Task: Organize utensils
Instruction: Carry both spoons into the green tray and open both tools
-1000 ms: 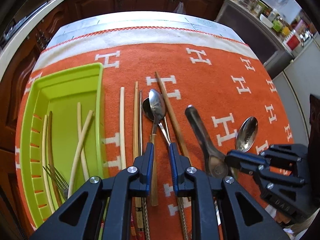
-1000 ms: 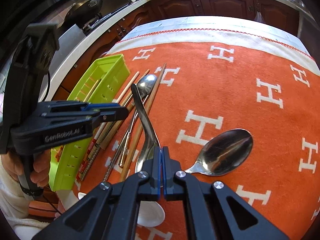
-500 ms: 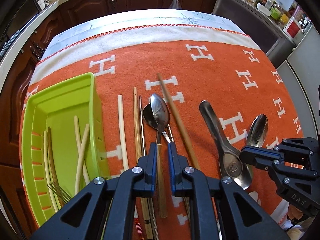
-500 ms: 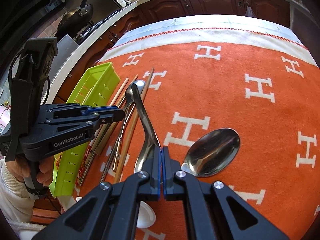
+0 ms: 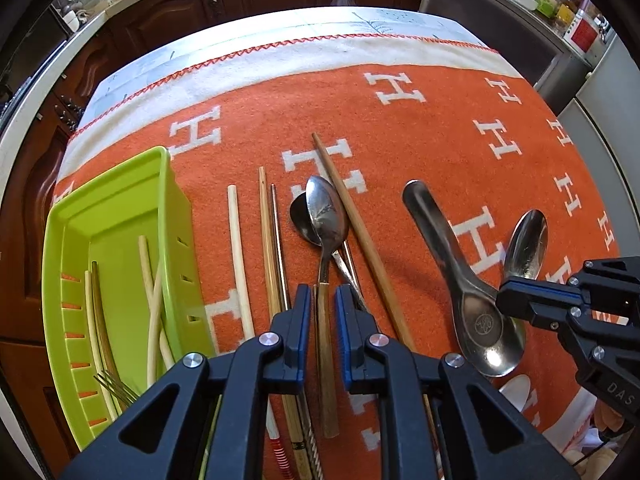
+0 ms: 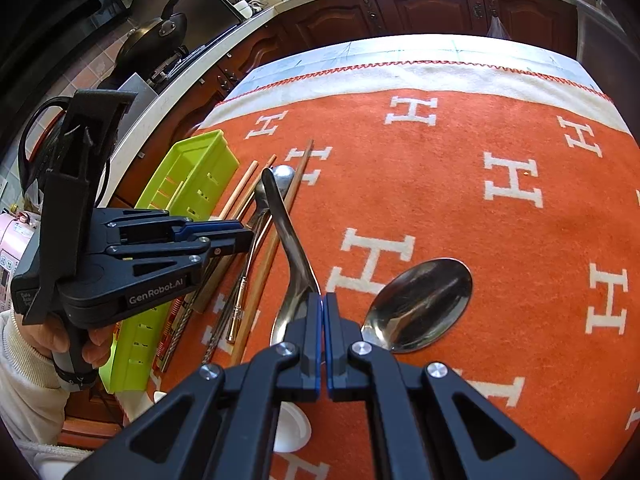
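Two grippers over our orange blanket (image 5: 400, 120) on the surface. Our left gripper (image 5: 322, 308) has its fingers nearly closed around the wooden-handled spoon (image 5: 326, 216), among the chopsticks (image 5: 240, 256) just beside the green tray (image 5: 112, 200). Our right gripper (image 6: 322, 312) hovers fingers pressed together, empty, between the steel ladle spoon (image 6: 294, 256) and a round spoon (image 6: 420, 304).

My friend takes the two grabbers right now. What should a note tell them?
Left gripper: jaws narrow around the wooden-handled metal spoon; grip unclear.
Right gripper: shut at the bowl of the steel soup spoon; hold unclear.
Done: pale chopsticks and a fork lie in the lime-green plastic tray.
To do: loose chopsticks and spoons on the orange blanket.
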Action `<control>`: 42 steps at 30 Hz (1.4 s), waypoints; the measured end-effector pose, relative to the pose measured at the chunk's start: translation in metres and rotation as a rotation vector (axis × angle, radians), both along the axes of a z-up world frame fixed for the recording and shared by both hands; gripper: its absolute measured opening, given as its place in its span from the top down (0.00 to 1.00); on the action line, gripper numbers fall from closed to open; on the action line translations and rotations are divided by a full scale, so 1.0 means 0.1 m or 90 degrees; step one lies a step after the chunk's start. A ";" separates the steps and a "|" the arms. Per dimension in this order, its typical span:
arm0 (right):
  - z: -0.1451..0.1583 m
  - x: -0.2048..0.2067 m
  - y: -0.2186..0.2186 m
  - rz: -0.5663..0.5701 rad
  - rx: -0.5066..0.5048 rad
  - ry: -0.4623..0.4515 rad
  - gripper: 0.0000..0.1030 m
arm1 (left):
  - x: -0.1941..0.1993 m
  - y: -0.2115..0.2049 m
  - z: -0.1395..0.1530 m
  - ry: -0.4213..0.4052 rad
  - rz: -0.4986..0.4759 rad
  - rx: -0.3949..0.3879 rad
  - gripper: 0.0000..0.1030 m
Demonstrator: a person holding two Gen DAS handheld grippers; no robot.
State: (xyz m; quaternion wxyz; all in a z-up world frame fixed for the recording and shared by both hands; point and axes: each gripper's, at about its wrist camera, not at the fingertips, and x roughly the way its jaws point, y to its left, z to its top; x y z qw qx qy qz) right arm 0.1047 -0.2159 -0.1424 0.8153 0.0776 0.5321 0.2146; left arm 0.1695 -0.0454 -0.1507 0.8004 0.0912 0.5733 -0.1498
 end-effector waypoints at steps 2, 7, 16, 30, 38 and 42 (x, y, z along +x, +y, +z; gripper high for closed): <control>0.01 0.00 0.01 -0.001 0.001 0.000 0.99 | -0.02 -0.02 0.00 -0.007 0.012 0.000 0.92; 0.06 0.00 0.00 -0.007 0.011 -0.003 0.99 | -0.09 0.04 0.01 -0.004 0.061 -0.038 0.96; 0.26 -0.08 0.01 -0.021 0.025 0.000 0.99 | -0.44 0.22 0.56 -0.058 0.064 -0.088 0.96; 0.75 -0.01 0.95 0.006 0.061 0.002 0.99 | -0.88 1.24 0.91 -0.112 0.173 -0.030 0.96; 0.47 0.28 1.54 -0.009 0.029 0.045 0.99 | -0.87 1.54 0.69 -0.090 0.214 -0.028 0.94; 0.32 0.35 1.61 -0.013 0.019 0.090 0.94 | -0.84 1.59 0.74 -0.108 0.224 -0.035 0.79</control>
